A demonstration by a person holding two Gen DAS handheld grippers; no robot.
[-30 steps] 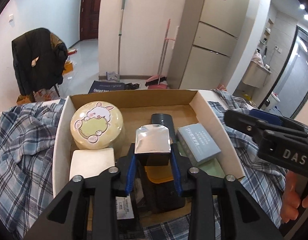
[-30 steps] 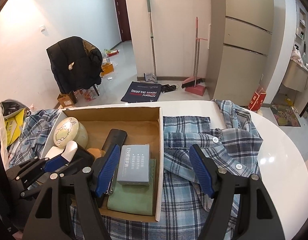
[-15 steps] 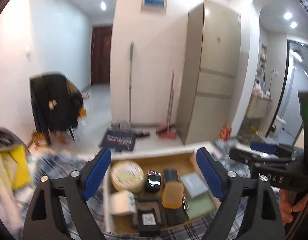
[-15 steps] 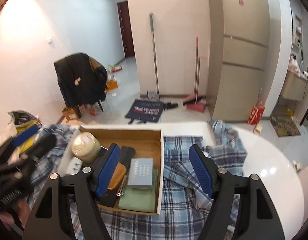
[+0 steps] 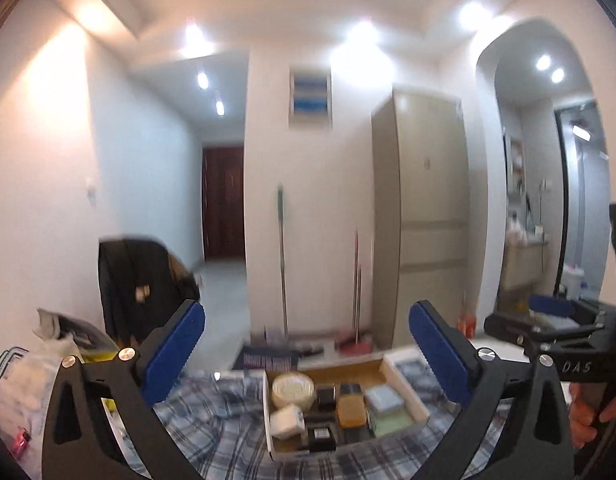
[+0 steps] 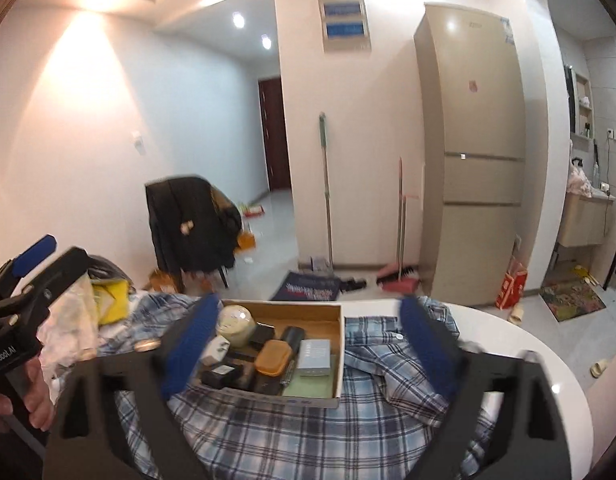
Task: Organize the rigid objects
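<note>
A cardboard box [image 5: 402, 388] [image 6: 339, 344] sits on a plaid shirt on a white table. It holds a round cream tin [image 5: 292, 389] [image 6: 235, 318], an orange case [image 5: 351, 410] [image 6: 271, 356], a grey-blue box [image 5: 384, 395] [image 6: 315, 356], a white block [image 5: 285, 422], a shiny dark block [image 5: 326, 393] and black items. My left gripper [image 5: 305, 352] is open and empty, high above and back from the box. My right gripper [image 6: 308, 344] is open and empty, also raised above it.
The plaid shirt [image 6: 291, 432] covers the round white table [image 6: 548, 364]. Plastic bags and a yellow item [image 6: 107, 300] lie at the table's left. A chair with a black jacket [image 6: 191, 224], a mop, a broom and a fridge [image 6: 476, 152] stand beyond.
My left gripper let go of the shiny dark block in the box, opened and pulled up and back. My right gripper also rose away from the box.
</note>
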